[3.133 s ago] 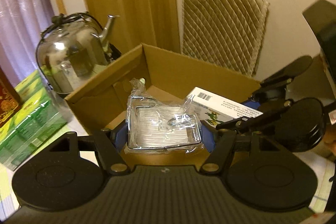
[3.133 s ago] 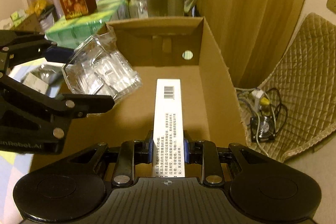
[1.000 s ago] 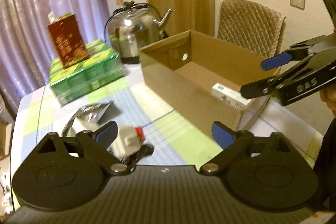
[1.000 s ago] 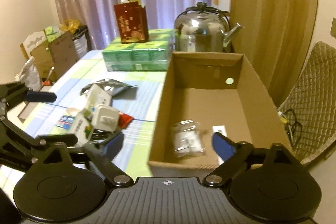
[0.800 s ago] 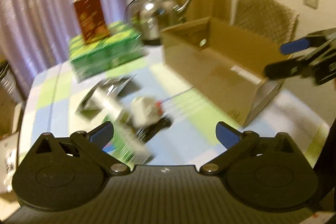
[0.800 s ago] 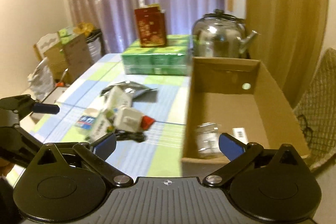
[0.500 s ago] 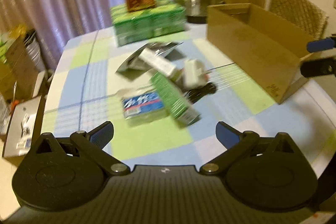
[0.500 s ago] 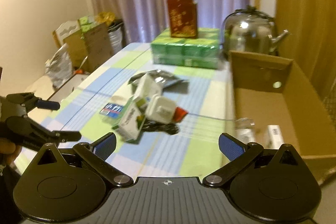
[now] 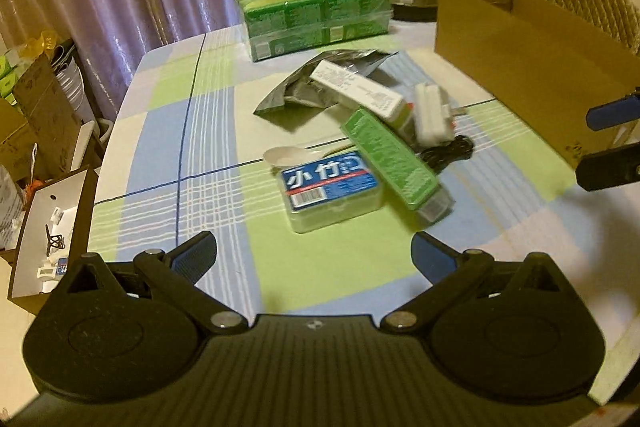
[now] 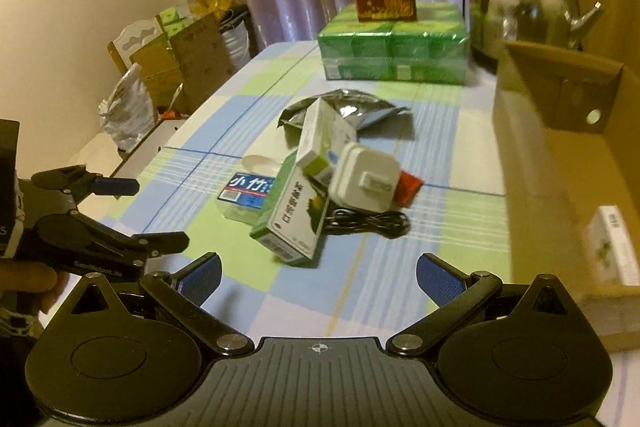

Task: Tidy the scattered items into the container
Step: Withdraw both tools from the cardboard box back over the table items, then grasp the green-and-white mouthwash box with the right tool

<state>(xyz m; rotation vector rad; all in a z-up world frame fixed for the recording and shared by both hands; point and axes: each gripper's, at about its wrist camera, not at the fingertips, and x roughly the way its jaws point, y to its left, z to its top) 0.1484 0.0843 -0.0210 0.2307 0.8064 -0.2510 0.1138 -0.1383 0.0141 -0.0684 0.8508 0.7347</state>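
**A:** Scattered items lie in one heap on the checked tablecloth (image 9: 208, 131), just left of the cardboard box (image 9: 520, 55). Which first?

**B:** Work near to far. Closest to us, and farthest from the box, is the blue-labelled clear case (image 9: 330, 187), lying flat. Leaning across its box-side edge is the long green carton (image 9: 394, 159). Beyond those, nearer the box: the white charger (image 10: 366, 183) on its black cable (image 10: 368, 221), the white-and-green carton (image 9: 362, 95), then the silver pouch (image 9: 320, 83) farthest back. A white spoon (image 9: 284, 155) sits just behind the case.

**A:** And the tools?

**B:** The left gripper (image 9: 314, 253) and right gripper (image 10: 318, 273) both hover spread wide and empty, short of the heap.

**A:** How would you take the green carton?

**B:** I judge it best gripped across its narrow width. Its long axis runs diagonally, the near end pointing towards us and the box, the far end back into the heap. Lift it clear before taking the case beneath. One white carton (image 10: 612, 247) already lies in the box.
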